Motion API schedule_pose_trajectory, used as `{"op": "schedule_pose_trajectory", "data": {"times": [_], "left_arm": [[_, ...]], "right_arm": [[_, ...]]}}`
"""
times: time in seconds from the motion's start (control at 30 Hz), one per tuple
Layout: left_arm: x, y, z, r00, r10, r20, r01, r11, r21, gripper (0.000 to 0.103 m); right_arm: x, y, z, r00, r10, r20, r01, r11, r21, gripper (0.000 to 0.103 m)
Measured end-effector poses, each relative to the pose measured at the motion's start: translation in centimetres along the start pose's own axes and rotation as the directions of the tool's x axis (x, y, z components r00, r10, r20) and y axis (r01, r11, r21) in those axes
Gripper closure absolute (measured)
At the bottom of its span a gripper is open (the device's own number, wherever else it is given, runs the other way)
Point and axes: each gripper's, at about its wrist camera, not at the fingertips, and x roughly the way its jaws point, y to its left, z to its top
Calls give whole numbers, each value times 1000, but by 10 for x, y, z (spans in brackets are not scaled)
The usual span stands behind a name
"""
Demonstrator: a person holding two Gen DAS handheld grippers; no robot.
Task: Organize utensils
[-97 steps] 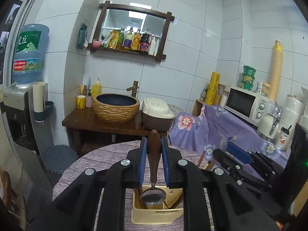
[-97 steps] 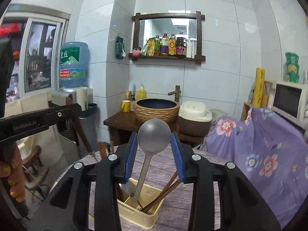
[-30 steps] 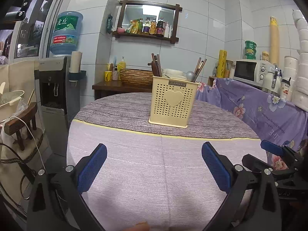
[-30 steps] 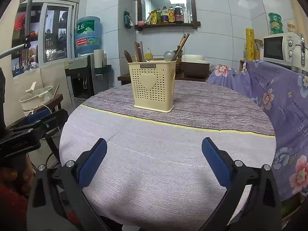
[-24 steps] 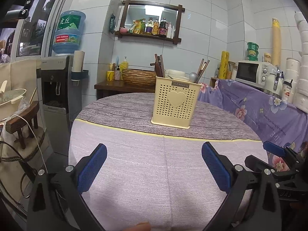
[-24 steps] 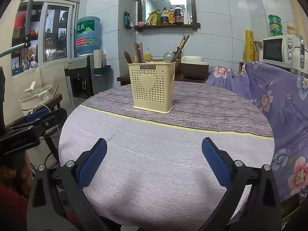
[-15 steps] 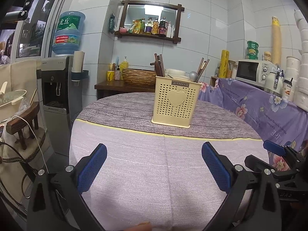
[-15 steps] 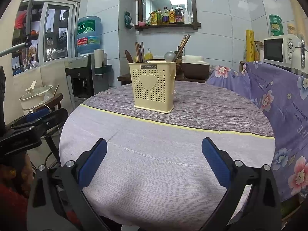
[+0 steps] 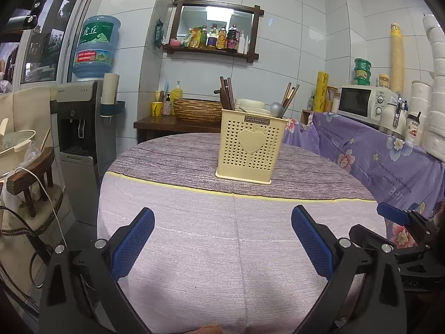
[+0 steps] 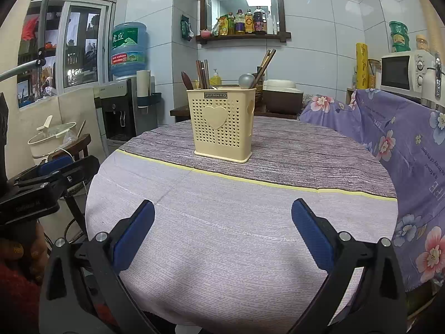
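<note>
Utensils all look parked: metal ladle, wooden spoon, dark-handled pieces and chopsticks stand upright in the yellow holder, which sits on the darker band of the round table, well beyond my grippers. I see nothing loose on the cloth from either wrist view, so I'd call the sorting done or nearly so. Which compartment each piece sits in I can't tell from this low angle. My left gripper has its jaws spread wide with nothing between them; right gripper likewise, wide apart and empty. Both hover low over the near, lighter part of the table. What's left, I'd guess, is only pulling back.
</note>
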Motion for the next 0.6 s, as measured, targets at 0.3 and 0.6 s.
{"op": "schedule_pose_trajectory", "data": {"times": [0.3,0.6], "left_arm": [[2,-1,0,1000,-14,-12,14,1000,-11,5],[1,0,0,1000,-14,-8,14,1000,-18,5]], "right_arm": [[3,-1,-2,1000,-5,-5,5,1000,6,6],[3,-1,-3,1000,-6,-10,6,1000,10,6]]}}
